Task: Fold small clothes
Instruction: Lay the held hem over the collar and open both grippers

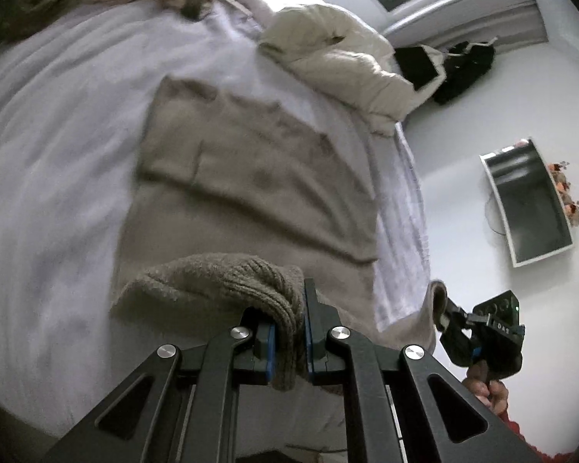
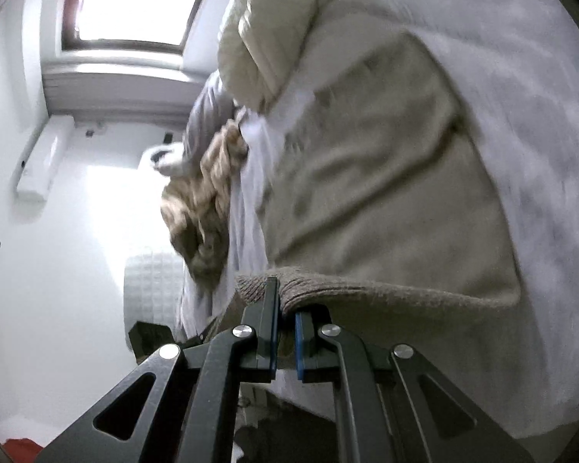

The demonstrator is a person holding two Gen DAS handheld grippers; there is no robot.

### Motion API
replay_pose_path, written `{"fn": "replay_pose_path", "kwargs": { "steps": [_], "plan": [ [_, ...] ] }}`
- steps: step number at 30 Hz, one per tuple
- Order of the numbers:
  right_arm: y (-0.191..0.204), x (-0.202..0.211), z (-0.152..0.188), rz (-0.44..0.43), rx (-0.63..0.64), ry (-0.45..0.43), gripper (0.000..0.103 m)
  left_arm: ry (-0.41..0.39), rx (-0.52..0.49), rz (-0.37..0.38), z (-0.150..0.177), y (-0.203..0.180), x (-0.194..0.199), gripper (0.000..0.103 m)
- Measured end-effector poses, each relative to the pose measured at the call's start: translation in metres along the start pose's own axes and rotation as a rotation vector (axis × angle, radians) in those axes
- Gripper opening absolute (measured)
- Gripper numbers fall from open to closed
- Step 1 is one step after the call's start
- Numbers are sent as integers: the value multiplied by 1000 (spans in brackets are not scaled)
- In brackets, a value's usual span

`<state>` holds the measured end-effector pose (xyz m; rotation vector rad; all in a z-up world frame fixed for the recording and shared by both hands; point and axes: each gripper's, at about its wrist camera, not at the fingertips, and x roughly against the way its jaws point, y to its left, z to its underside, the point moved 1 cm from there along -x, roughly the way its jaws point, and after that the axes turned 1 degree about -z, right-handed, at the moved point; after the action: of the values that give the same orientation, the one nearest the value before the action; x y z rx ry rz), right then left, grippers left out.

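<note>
Gripping the ribbed hem of a beige knit sweater (image 1: 251,177), the left gripper (image 1: 289,332) is clenched on a bunched fold of the fabric at the near edge of the left wrist view. The garment's body stretches away from the tool across a pale bed sheet (image 1: 58,135), long axis running near to far, with a sleeve folded across its far part. At lower right the right gripper (image 1: 442,318) pinches the other hem corner, held by a hand (image 1: 486,389). In the right wrist view, the right gripper (image 2: 285,332) has its blue-padded jaws nearly together on the ribbed hem, and the sweater (image 2: 386,193) again lies ahead of it, flat on the sheet (image 2: 540,135). Both tools stand about equally near the hem, one at each corner, so the coming fold would likely carry this near edge toward the far end. A cream pillow (image 1: 339,50) and a chunky knit throw (image 2: 208,200) lie beyond; a window (image 2: 135,4) and white walls enclose the room.
</note>
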<state>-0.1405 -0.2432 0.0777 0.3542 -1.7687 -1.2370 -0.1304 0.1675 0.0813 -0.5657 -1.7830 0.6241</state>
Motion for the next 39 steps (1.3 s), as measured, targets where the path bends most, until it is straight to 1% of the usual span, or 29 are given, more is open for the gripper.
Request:
{"fn": "replay_pose_path", "kwargs": {
  "steps": [4, 8, 13, 15, 16, 19, 21, 23, 24, 25, 26, 27, 28, 29, 32, 34, 35, 36, 37, 39],
  "plan": [
    [15, 1, -36, 9, -9, -81, 7, 29, -37, 39, -46, -9, -14, 12],
    [20, -4, -64, 33, -9, -115, 7, 56, -78, 37, -85, -13, -34, 12],
    [17, -22, -102, 62, 5, -99, 7, 53, -75, 26, -116, -8, -59, 12],
    [13, -34, -123, 58, 1, -89, 7, 44, -57, 20, -124, -5, -69, 12],
    [11, -39, -128, 54, 1, -83, 7, 38, -52, 14, -129, -5, -75, 12],
    [1, -59, -156, 58, -9, -43, 7, 24, -24, -34, -139, -1, -92, 12],
    [-11, -77, -175, 73, -27, -10, 7, 15, -9, -50, -146, 5, -104, 12],
    [-28, -95, -191, 91, -52, 19, 7, 7, 17, -92, -152, 14, -118, 12],
    [-36, -102, -195, 99, -67, 31, 7, 3, 32, -109, -155, 19, -125, 13],
    [-47, -112, -201, 106, -87, 46, 7, 6, 44, -133, -157, 25, -133, 19],
    [-55, -120, -206, 112, -98, 57, 7, 9, 55, -169, -159, 30, -140, 41],
    [-61, -126, -209, 120, -106, 64, 7, 8, 66, -216, -160, 34, -146, 61],
    [-67, -132, -212, 129, -112, 72, 8, -2, 74, -259, -161, 38, -151, 66],
    [-74, -138, -214, 138, -119, 79, 9, -10, 78, -287, -163, 42, -154, 67],
    [-90, -149, -219, 159, -162, 90, 11, -3, 117, -312, -168, 51, -156, 67],
    [-92, -149, -222, 151, -180, 83, 12, -24, 115, -327, -172, 51, -148, 67],
    [-91, -147, -224, 142, -189, 73, 14, -42, 107, -333, -175, 49, -140, 67],
    [-90, -143, -227, 129, -197, 56, 22, -52, 100, -336, -178, 48, -135, 71],
    [-89, -139, -230, 123, -203, 41, 42, -57, 87, -336, -180, 47, -131, 71],
    [-83, -129, -236, 122, -198, -9, 71, -54, 46, -347, -183, 44, -125, 71]
  ]
}}
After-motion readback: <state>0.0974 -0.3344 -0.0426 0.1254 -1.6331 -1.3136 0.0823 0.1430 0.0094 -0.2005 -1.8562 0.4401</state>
